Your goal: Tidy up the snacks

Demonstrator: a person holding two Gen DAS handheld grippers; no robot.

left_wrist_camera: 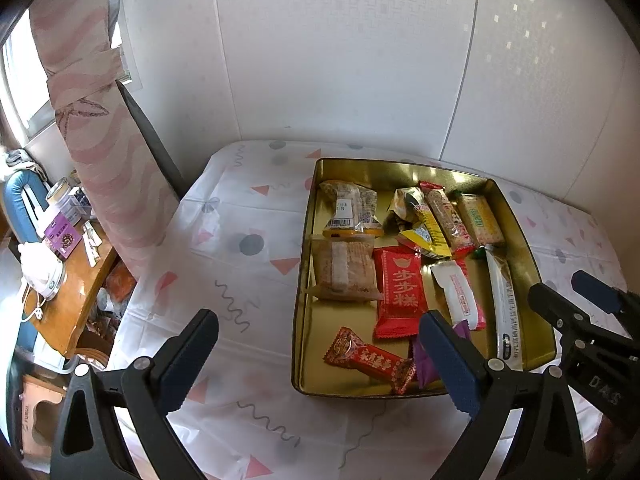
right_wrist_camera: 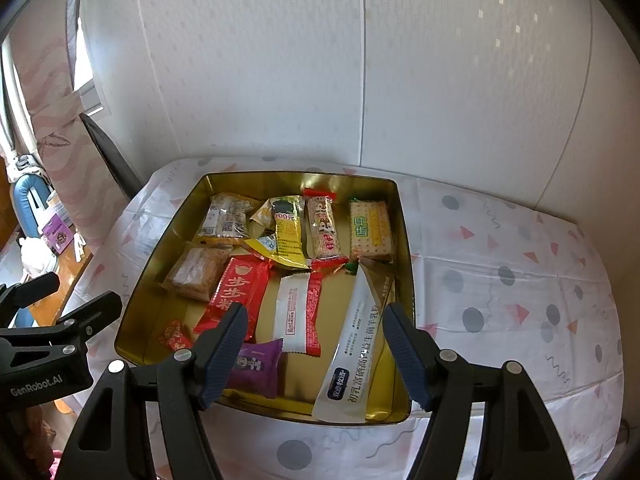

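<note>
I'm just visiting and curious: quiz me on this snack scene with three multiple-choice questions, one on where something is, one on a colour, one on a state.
1. Where does the long white stick sachet lie in the gold tin?
A. Along the tin's right side
B. Outside the tin, on the cloth
C. Under the biscuits at the far-left corner

2. What colour is the small wrapped sweet near the tin's front edge?
A. Green
B. Purple
C. Orange

3. How is the right gripper?
A. Shut on a packet
B. Open, holding nothing
C. Shut and empty

Answers: 1 A, it runs beside the right wall. 2 B, its wrapper is purple. 3 B, its fingers are spread wide with nothing between them.
</note>
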